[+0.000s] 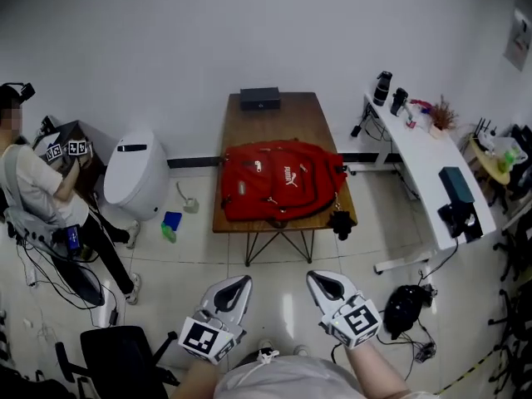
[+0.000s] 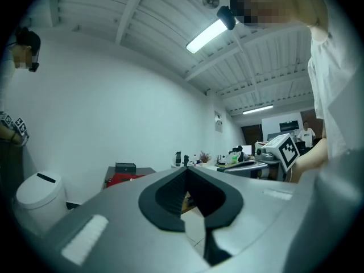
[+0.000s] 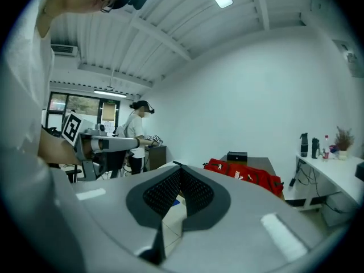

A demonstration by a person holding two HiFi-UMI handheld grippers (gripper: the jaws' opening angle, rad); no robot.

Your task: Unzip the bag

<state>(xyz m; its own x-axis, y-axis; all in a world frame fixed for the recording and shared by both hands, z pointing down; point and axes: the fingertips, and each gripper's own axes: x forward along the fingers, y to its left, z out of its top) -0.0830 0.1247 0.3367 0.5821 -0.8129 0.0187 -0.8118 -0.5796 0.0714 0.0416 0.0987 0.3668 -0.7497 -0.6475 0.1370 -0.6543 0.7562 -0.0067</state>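
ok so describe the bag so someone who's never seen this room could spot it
Find the brown wooden table against the white wall. The bag lies flat on its near half, the only bright red thing there, much bigger than the small black box behind it.

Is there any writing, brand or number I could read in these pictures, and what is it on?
No text is readable.
On the red bag: white logo marks, too small to read.
On the wall sheet: blurred.
On the left gripper and right gripper: square black-and-white markers, no words.
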